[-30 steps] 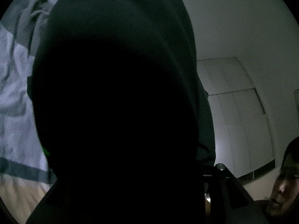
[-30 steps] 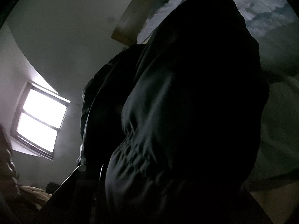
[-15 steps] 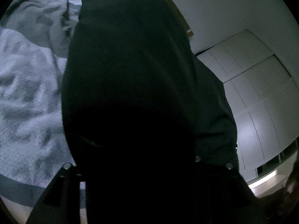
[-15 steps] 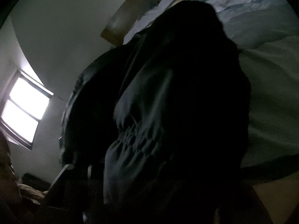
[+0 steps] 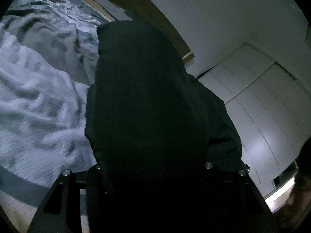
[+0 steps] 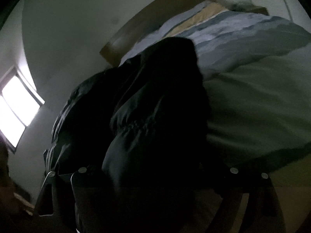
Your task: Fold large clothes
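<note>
**Opening both jaws around a dark jacket above the bed**

Looking along the left gripper (image 5: 153, 176) at six o'clock: jaws opening, finger mounts spread wider than a second ago. Draped over and between them, dark jacket (image 5: 141, 97), piled from six o'clock up past centre and hiding the fingertips. Cannot tell whether the pads press the cloth. Filling less of this view than before, with its top edge now below twelve o'clock rather than out of the picture.

Behind the jacket, from seven to eleven o'clock: rumpled pale bedding (image 5: 38, 97), far more of it showing than a second ago. Beyond that, at twelve o'clock, a brown headboard (image 5: 155, 17), newly in sight. From two to four o'clock, white wardrobe doors (image 5: 262, 106) at the far wall.

Looking along the right gripper (image 6: 157, 176) at six o'clock: jaws opening fast and standing wide, the mounts much farther apart than before. Lying loosely between them, the same jacket (image 6: 155, 106), gathered elastic hem near centre, fingertips buried under it. Sagging lower than a second ago.

From one to four o'clock behind it, a pale quilt (image 6: 252, 106), larger in view than before. At twelve o'clock, the headboard (image 6: 151, 25). At nine o'clock, a bright window (image 6: 17, 106), pushed nearer the edge than earlier.
</note>
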